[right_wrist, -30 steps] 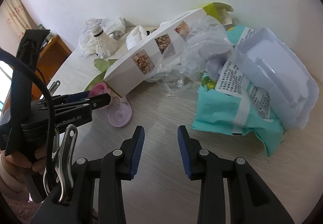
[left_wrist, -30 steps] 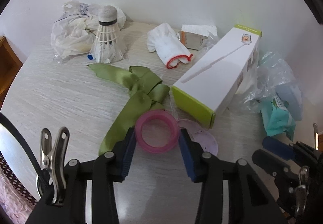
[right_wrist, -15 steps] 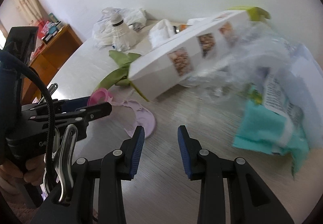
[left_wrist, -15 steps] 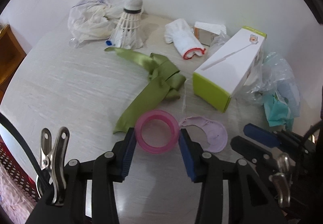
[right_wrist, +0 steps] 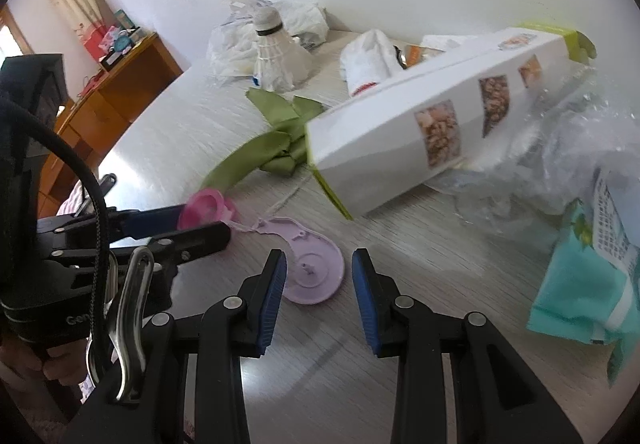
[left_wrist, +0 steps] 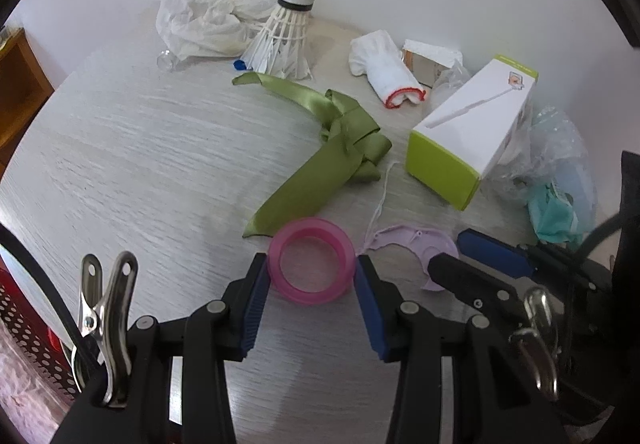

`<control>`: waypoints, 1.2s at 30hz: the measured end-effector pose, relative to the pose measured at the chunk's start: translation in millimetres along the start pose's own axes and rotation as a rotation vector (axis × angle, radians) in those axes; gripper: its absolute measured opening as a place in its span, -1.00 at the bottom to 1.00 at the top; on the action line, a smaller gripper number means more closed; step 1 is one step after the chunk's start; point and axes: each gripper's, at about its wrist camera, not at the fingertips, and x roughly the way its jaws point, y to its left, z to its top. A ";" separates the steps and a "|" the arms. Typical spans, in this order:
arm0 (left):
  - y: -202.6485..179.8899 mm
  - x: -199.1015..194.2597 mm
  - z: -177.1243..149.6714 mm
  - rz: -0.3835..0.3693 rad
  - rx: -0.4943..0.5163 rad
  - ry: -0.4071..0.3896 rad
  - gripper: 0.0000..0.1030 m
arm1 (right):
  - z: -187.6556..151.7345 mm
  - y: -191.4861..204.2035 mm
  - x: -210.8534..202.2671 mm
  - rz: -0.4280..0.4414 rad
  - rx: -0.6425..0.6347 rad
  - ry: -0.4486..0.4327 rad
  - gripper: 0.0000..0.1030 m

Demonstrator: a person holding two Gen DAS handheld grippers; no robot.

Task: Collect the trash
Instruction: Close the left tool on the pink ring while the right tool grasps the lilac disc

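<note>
Pink and ring-shaped, a tape roll [left_wrist: 311, 260] sits clamped between the blue pads of the left tongs [left_wrist: 310, 280] over the pale wood-grain surface [left_wrist: 140, 164]. The right tongs [right_wrist: 319, 284] stand apart and hold nothing, with a lilac plastic lid [right_wrist: 314, 268] lying flat just beyond their tips. Farther out lie a green ribbon [left_wrist: 332, 152], a white and lime carton [left_wrist: 472, 132], a shuttlecock [left_wrist: 286, 32], crumpled white bags [left_wrist: 204, 24] and a teal packet [right_wrist: 588, 276].
</note>
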 end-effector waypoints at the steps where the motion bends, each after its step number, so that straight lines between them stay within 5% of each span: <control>1: 0.0 -0.3 -0.3 -0.003 0.000 -0.001 -0.13 | 0.4 0.9 1.2 0.003 -0.001 0.000 -0.31; 28: 28.0 -23.4 -22.7 -0.043 -0.083 -0.018 -0.13 | -7.6 31.7 11.0 -0.069 -0.215 0.010 -0.25; 31: 31.6 -26.2 -26.3 -0.055 -0.100 -0.020 -0.13 | -8.2 32.9 11.0 -0.069 -0.205 0.009 -0.55; 36: 34.1 -28.9 -30.5 -0.053 -0.111 -0.028 -0.13 | -11.5 32.3 9.0 -0.059 -0.171 0.003 -0.55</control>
